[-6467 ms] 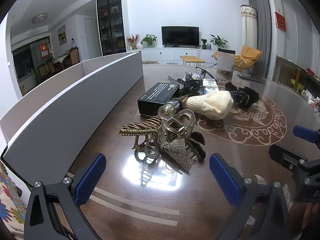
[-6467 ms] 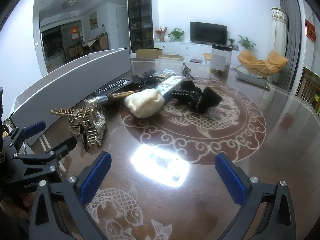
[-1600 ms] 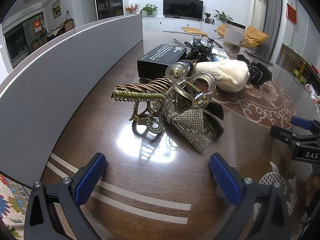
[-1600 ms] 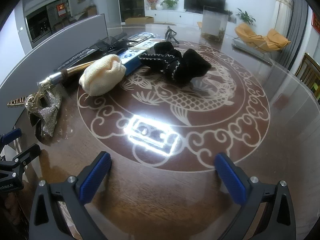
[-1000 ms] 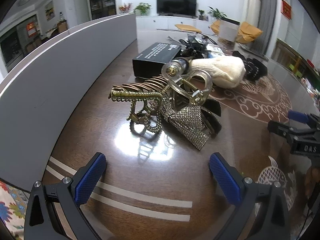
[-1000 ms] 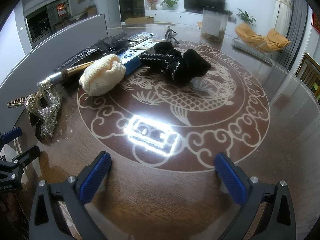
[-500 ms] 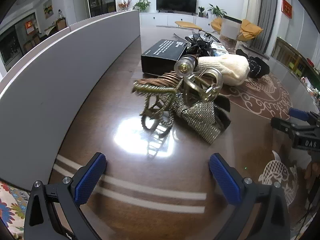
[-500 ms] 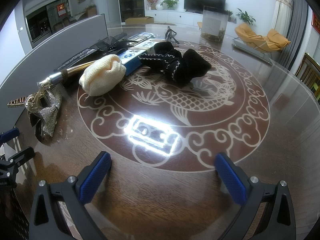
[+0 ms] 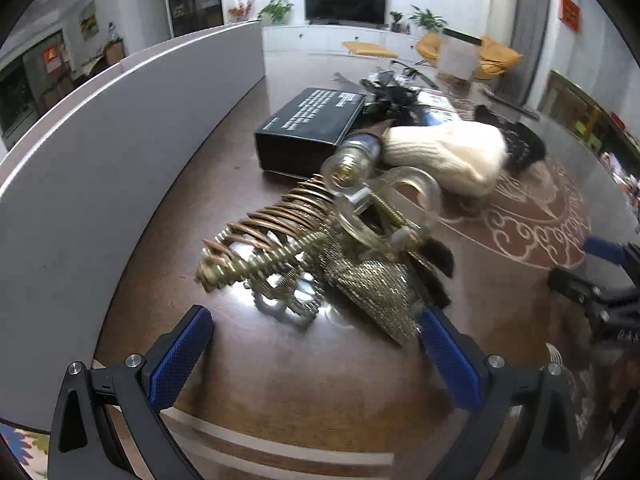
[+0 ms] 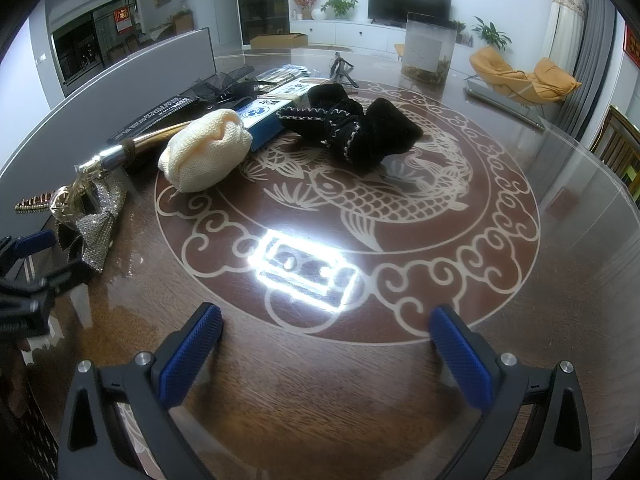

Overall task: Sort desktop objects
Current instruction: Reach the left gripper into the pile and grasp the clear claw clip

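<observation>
A pile of hair accessories lies right in front of my left gripper (image 9: pixel 314 356), which is open: a gold toothed claw clip (image 9: pixel 260 248), a glittery bow (image 9: pixel 376 284) and a clear clip (image 9: pixel 384 200). The bow's tip reaches the right fingertip. Behind them are a black box (image 9: pixel 312 120), a cream knit item (image 9: pixel 448 152) and black gloves (image 9: pixel 520 144). My right gripper (image 10: pixel 326 356) is open over the bare fish-pattern table top, with the cream knit item (image 10: pixel 208 156), black gloves (image 10: pixel 352 128) and a blue box (image 10: pixel 260 114) well ahead.
A grey divider panel (image 9: pixel 120 128) runs along the table's left side. The round table (image 10: pixel 520 280) has a bright lamp reflection near its middle. A clear tank (image 10: pixel 428 52) stands at the far side. Each gripper shows in the other's view: left gripper (image 10: pixel 48 256), right gripper (image 9: pixel 588 264).
My left gripper has moved forward and down toward the hair accessory pile, which now sits close to its fingertips; the view is motion-blurred. The right gripper has stayed put.
</observation>
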A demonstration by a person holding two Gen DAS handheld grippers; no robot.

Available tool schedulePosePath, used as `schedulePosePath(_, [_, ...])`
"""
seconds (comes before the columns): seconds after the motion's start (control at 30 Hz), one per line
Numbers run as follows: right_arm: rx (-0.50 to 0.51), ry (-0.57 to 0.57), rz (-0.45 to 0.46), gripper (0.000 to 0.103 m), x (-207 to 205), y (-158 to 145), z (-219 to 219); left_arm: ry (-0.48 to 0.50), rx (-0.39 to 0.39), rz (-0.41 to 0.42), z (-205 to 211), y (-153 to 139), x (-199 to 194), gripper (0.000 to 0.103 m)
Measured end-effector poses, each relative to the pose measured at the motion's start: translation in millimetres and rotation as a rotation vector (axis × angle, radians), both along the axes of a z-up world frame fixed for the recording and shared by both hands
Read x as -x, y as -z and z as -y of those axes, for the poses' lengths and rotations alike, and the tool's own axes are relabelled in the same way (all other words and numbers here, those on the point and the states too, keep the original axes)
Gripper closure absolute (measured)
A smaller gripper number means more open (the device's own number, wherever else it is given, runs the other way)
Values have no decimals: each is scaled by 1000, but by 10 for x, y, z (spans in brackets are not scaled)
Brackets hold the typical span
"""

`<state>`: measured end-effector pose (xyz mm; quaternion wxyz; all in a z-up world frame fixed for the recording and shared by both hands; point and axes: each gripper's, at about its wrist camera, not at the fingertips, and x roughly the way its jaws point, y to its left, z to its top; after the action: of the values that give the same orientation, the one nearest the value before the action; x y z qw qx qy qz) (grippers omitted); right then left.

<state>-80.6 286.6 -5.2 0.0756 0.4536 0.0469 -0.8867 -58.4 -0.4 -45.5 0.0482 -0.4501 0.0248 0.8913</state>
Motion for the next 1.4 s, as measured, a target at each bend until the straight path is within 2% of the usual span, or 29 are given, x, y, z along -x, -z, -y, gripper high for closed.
schedulePosePath(0.3, [0, 0, 0, 0, -1, -1, 0, 21, -64, -21, 89, -27, -50, 0])
schedulePosePath(0.57, [0, 0, 0, 0, -1, -2, 2, 62, 3, -19, -15, -1, -138, 0])
schedulePosePath(1.13, [0, 0, 0, 0, 0, -1, 1, 83, -4, -18, -70, -4, -356, 0])
schedulePosePath(1.33, [0, 0, 0, 0, -2, -1, 1, 109, 1, 17, -337, -17, -463, 0])
schedulePosePath(1.4, [0, 0, 0, 0, 2, 0, 1, 87, 5, 36, -477, -21, -414, 0])
